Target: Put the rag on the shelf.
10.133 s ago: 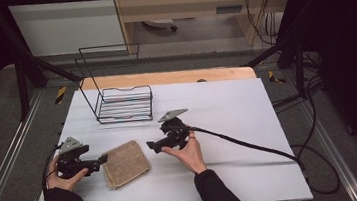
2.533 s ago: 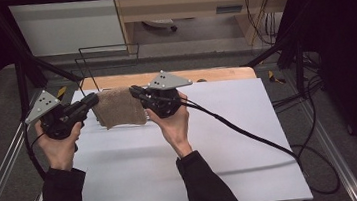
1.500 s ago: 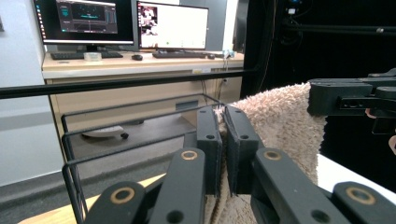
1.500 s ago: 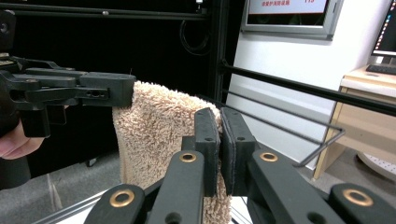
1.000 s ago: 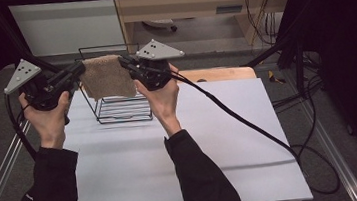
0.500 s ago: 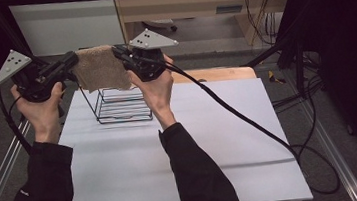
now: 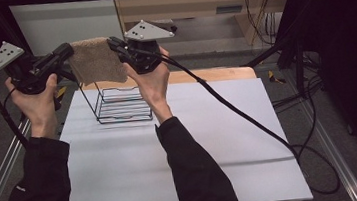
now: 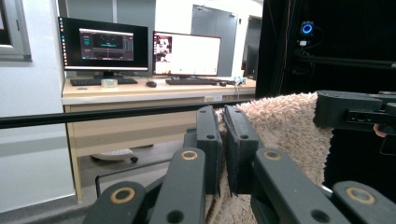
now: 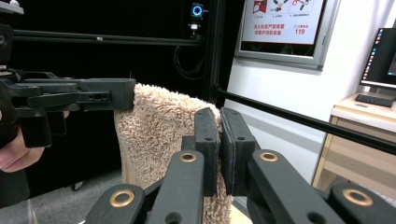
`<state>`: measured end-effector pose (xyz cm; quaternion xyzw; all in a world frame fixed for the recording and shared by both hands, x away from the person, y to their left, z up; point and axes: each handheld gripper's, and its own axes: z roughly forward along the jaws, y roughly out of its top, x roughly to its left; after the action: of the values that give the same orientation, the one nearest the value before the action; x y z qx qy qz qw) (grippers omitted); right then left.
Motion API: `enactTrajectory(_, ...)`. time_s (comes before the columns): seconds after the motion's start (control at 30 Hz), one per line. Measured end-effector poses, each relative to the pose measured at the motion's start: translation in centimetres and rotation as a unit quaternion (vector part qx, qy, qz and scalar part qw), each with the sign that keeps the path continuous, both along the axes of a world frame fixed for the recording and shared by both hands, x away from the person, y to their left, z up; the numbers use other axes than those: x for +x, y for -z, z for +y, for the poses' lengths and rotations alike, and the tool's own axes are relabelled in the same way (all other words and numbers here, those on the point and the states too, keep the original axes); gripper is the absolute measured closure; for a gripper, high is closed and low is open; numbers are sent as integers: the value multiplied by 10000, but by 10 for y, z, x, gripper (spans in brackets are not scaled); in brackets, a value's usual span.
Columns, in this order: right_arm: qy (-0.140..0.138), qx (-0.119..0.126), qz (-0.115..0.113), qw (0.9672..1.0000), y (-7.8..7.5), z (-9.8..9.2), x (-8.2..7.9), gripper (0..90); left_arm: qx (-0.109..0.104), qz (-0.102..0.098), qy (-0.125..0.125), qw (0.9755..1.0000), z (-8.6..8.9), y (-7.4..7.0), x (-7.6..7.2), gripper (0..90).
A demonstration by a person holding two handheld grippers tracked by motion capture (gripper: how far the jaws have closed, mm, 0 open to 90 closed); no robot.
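The wide white rectangular counter (image 7: pixel 181 145) carries a black wire rack (image 7: pixel 119 102) near its far left corner; the rack's upper wires are hard to trace against the dark background.

Above the rack, in the air, hangs the beige fluffy terry towel (image 7: pixel 96 62). Its top edge runs level from side to side between the two tools, and the cloth drops from that edge towards the rack, so the towel faces the person flat. Its lower edge hides the top of the rack's back frame, and whether the two touch cannot be told. In the left gripper view the towel (image 8: pixel 285 126) is cut off at the bottom by the jaws, and likewise in the right gripper view (image 9: pixel 159 135).

The left tool (image 7: pixel 64 51) is clenched on the towel's left top corner, the right tool (image 7: pixel 112 42) on its right top corner; in each gripper view the black jaws stand pressed together with cloth pinched between them.

Compared with half a second ago, both hands and the towel sit slightly higher, and the cloth is stretched a little straighter.
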<state>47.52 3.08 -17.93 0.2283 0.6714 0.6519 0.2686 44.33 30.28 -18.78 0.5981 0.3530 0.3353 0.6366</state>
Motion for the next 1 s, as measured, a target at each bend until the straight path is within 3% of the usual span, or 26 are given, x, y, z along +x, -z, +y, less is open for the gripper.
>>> enactTrajectory(0.77, 163, 115, -119, 9997, -21, -1, 25, 864, 164, -161, -151, 9996, -8, -26, 24, 851)
enactTrajectory(1.0, 234, 77, -44, 9997, -18, -1, 41, 865, 299, -147, -199, 9992, -10, -25, 35, 851)
